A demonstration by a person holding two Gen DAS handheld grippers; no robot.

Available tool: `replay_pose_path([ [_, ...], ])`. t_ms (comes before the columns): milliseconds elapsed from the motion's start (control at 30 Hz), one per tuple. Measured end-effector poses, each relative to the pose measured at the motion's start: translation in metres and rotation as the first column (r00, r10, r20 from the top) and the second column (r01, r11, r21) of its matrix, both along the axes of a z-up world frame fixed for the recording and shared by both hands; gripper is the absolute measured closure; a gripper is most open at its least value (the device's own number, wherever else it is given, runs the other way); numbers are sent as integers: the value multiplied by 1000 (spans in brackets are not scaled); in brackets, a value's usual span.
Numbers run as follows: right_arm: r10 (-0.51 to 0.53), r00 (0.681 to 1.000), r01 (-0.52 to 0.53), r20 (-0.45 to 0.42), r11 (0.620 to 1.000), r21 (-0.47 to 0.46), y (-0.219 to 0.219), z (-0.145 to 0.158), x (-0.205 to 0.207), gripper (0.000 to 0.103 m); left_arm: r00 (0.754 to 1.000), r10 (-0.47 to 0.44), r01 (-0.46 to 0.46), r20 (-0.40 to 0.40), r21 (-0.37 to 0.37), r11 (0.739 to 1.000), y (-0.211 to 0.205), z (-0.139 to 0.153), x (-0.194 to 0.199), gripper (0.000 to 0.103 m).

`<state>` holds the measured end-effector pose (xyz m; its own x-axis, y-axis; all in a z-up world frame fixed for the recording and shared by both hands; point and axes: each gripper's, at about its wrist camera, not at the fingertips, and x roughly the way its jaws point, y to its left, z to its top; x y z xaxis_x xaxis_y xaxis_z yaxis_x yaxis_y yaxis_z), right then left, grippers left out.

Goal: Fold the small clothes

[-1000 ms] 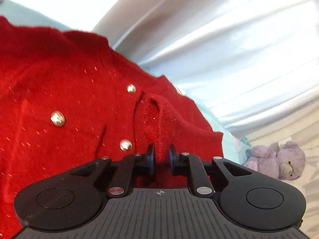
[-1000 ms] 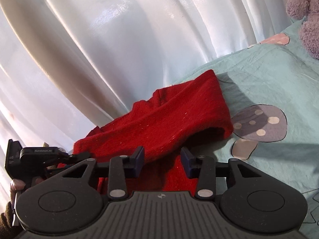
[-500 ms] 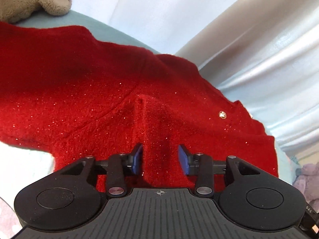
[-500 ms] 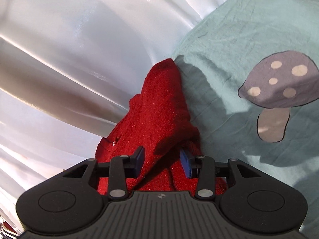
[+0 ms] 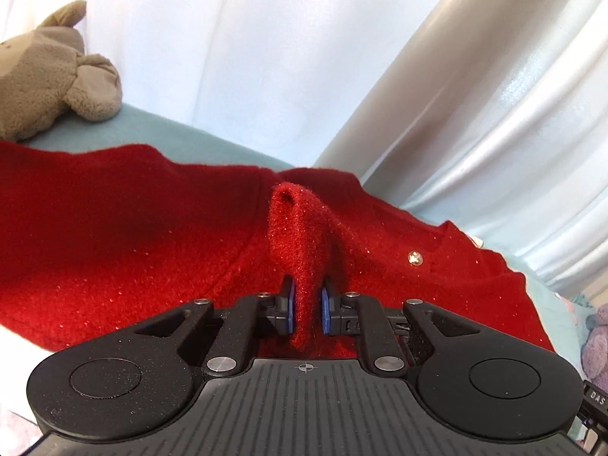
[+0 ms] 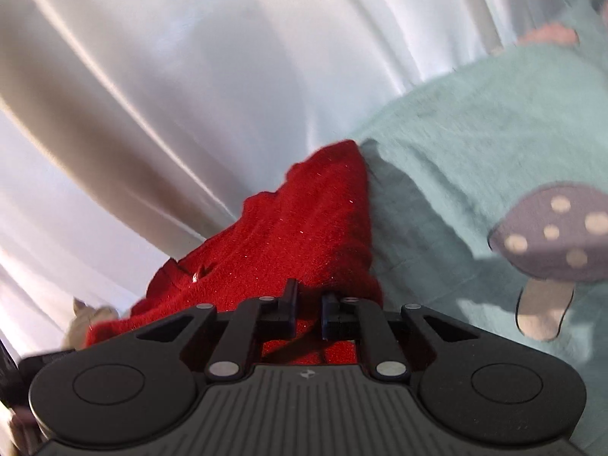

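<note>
The red cardigan (image 5: 133, 250) lay spread on the teal sheet (image 6: 475, 144) beside the white curtain (image 5: 513, 95). The left gripper (image 5: 307, 306) had just closed, its blue pads (image 5: 289, 306) pinching a raised ridge of the knit. The right gripper (image 6: 308, 309) had likewise just clamped onto a fold of the cardigan.

The left tongs (image 5: 307, 306) have just closed, pinching a raised ridge of the red cardigan (image 5: 114, 235). A plush (image 5: 49, 76) sits at the bed's (image 5: 159, 129) far edge.
</note>
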<state>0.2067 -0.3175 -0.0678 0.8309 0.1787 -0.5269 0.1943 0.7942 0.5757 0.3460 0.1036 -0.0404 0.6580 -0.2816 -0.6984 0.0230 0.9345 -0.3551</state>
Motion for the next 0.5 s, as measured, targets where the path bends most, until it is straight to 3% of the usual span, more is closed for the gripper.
replay_pose_path([
  [67, 54, 998, -50, 30, 992, -115, 17, 10, -2, 92, 1000, 22, -22, 1, -2, 1000, 9, 0, 0, 88],
  [133, 92, 995, -86, 32, 985, -151, 25, 10, 0, 90, 999, 37, -37, -16, 1, 999, 16, -4, 0, 88],
  [233, 62, 998, -62, -12, 996, -64, 17, -2, 4, 79, 998, 33, -32, -47, 8, 999, 22, -13, -1, 88],
  [400, -25, 999, 32, -41, 983, 179, -11, -23, 3, 79, 998, 19, -17, -66, 27, 999, 20, -24, -1, 88],
  [433, -33, 998, 42, -46, 980, 193, -13, -24, 3, 82, 998, 18, -16, -67, 25, 1000, 19, -25, 0, 88],
  [500, -47, 997, 54, -61, 992, 118, -8, -21, 4, 92, 998, -3, 4, -63, 7, 1000, 17, -26, 0, 88],
])
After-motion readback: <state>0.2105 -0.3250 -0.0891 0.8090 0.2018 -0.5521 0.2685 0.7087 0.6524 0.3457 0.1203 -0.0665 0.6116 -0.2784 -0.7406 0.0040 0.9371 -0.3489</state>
